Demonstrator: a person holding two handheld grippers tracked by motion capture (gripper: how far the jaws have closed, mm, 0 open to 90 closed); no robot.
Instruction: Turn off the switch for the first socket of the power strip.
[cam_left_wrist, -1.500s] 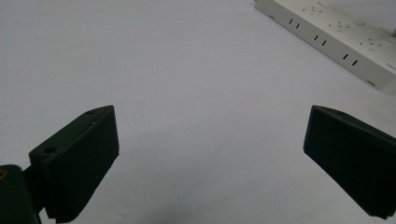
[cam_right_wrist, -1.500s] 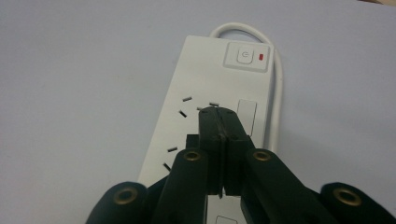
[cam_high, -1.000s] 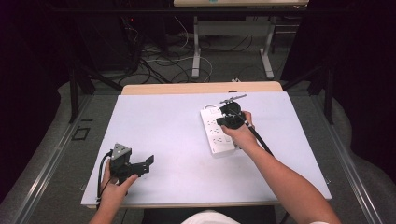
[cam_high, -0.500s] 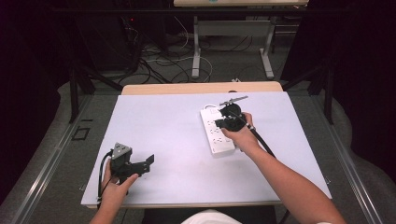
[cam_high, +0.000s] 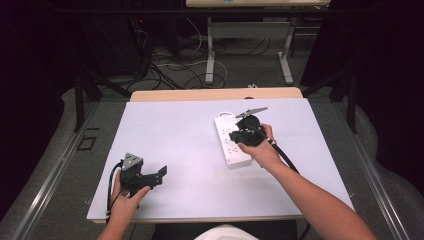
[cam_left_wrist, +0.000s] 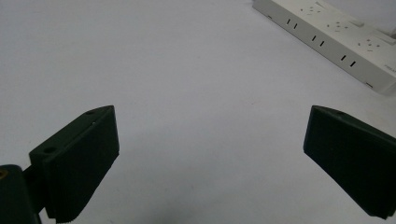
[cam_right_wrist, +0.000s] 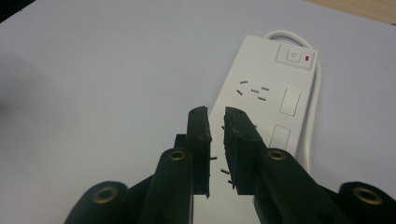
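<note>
A white power strip lies on the white table, right of centre, with its switch end pointing away from me. My right gripper hovers just over the strip's middle. In the right gripper view its jaws stand almost together, a thin gap between them and nothing in it, above the sockets of the power strip. At the near left, my left gripper rests low on the table. Its jaws stand wide apart over bare tabletop, and the power strip lies far off at the upper right.
The strip's switch shows a red light, and its white cable loops round the far end. A wooden edge runs along the table's back. Beyond it are desk legs and floor cables.
My right gripper has drifted slightly nearer to me over the power strip. The left gripper has stayed where it was.
</note>
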